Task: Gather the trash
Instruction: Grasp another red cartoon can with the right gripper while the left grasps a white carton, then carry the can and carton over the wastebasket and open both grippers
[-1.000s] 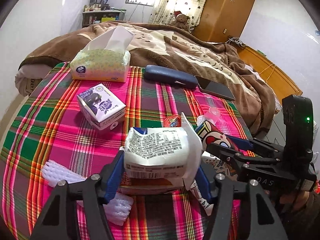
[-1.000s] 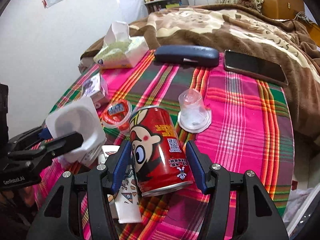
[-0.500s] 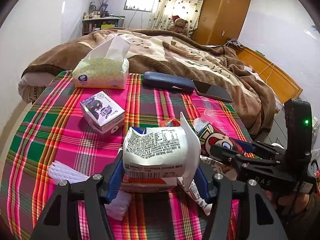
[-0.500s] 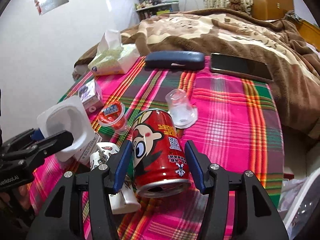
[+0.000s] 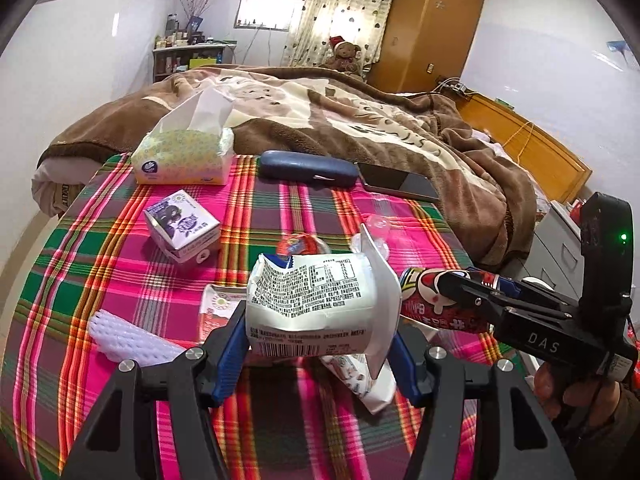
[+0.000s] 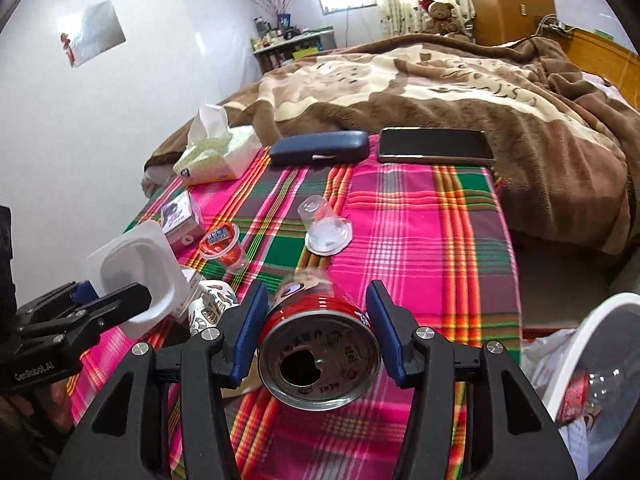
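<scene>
Red can and white cup both being lifted clear of the counter, bin run pending.

Left gripper (image 5: 320,354) fingers are clamping the white yogurt cup (image 5: 316,308) by its printed sides, held above the plaid counter (image 5: 100,280). Right gripper (image 6: 318,336) fingers have just been closing and are squeezing the red can (image 6: 318,354), its opened top facing the camera, raised over the counter's near edge. White bin (image 6: 592,344), lined with a bag and already holding trash, is sitting low at the right, just beyond that edge. Judgement: transport step is under way; next move calls for carrying the can over the bin rim before loosening, then the cup. Clear cup (image 6: 326,226), red jelly cup (image 6: 222,246) and crumpled wrapper (image 5: 360,376) are still waiting on the counter.
</scene>
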The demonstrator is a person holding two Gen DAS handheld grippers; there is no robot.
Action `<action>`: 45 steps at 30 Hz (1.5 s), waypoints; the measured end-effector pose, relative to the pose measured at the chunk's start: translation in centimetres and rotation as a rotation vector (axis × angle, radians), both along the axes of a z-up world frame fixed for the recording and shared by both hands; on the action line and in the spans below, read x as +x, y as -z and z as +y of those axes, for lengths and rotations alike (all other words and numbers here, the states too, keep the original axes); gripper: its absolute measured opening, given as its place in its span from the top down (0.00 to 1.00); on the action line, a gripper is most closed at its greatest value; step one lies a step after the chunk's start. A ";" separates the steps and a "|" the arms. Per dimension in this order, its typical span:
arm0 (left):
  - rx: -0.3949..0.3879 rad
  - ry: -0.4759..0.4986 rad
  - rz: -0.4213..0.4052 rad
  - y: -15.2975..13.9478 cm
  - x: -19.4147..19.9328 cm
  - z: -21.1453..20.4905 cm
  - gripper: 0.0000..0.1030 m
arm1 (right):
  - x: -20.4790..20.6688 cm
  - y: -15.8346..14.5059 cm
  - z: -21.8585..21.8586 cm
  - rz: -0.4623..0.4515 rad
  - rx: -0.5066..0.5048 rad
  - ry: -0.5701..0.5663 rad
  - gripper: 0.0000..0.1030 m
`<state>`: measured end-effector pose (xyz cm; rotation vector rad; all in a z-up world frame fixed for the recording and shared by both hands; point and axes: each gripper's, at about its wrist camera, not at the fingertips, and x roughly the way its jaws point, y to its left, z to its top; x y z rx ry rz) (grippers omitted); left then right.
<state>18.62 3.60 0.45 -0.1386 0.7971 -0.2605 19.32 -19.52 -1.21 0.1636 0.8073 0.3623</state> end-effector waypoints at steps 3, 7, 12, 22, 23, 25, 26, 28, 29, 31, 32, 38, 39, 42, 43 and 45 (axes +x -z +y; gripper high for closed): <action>-0.002 0.012 -0.005 -0.2 -0.5 -0.6 0.39 | -0.7 -0.3 -0.5 -0.015 0.001 0.010 0.49; -0.007 0.026 -0.008 -0.5 -1.1 -1.5 0.39 | -1.6 -0.6 -1.2 -0.030 -0.001 0.021 0.50; -0.006 0.052 -0.012 -0.9 -1.7 -2.8 0.39 | -2.4 -0.3 -1.7 -0.029 -0.028 0.029 0.50; 0.005 0.120 -0.029 -1.6 -2.8 -6.3 0.39 | -4.7 -1.6 -4.7 -0.077 -0.007 0.087 0.50; 0.007 0.131 -0.033 -1.8 -2.9 -6.8 0.39 | -4.9 -1.8 -5.3 -0.082 -0.009 0.099 0.50; 0.010 0.151 -0.039 -2.0 -3.1 -7.8 0.39 | -5.4 -2.1 -6.3 -0.091 -0.011 0.124 0.50; 0.011 0.164 -0.042 -2.1 -3.2 -8.4 0.39 | -5.6 -2.2 -6.9 -0.095 -0.012 0.138 0.50; 0.012 0.187 -0.045 -2.3 -3.4 -9.7 0.39 | -6.1 -2.4 -8.2 -0.103 -0.013 0.168 0.50; 0.014 0.201 -0.048 -2.4 -3.4 -10.4 0.39 | -6.3 -2.6 -8.8 -0.106 -0.015 0.183 0.50; 0.021 0.230 -0.051 -2.5 -3.7 -12.0 0.39 | -6.8 -2.7 -10.0 -0.111 -0.020 0.212 0.50; 0.023 0.246 -0.053 -2.6 -3.8 -12.7 0.39 | -7.1 -2.8 -10.8 -0.114 -0.024 0.228 0.50; 0.034 0.332 -0.056 -2.6 -4.5 -17.6 0.39 | -8.4 -2.8 -14.5 -0.115 -0.040 0.317 0.50; 0.036 0.345 -0.056 -2.5 -4.7 -18.3 0.39 | -8.6 -2.8 -15.2 -0.113 -0.042 0.334 0.50; 0.039 0.400 -0.060 -2.5 -5.2 -21.0 0.39 | -9.2 -2.6 -16.8 -0.108 -0.049 0.377 0.50; 0.041 0.418 -0.061 -2.5 -5.4 -21.9 0.39 | -9.4 -2.5 -17.2 -0.105 -0.050 0.386 0.50; 0.040 0.447 -0.059 -2.4 -5.8 -23.5 0.39 | -9.7 -2.2 -18.4 -0.095 -0.060 0.417 0.50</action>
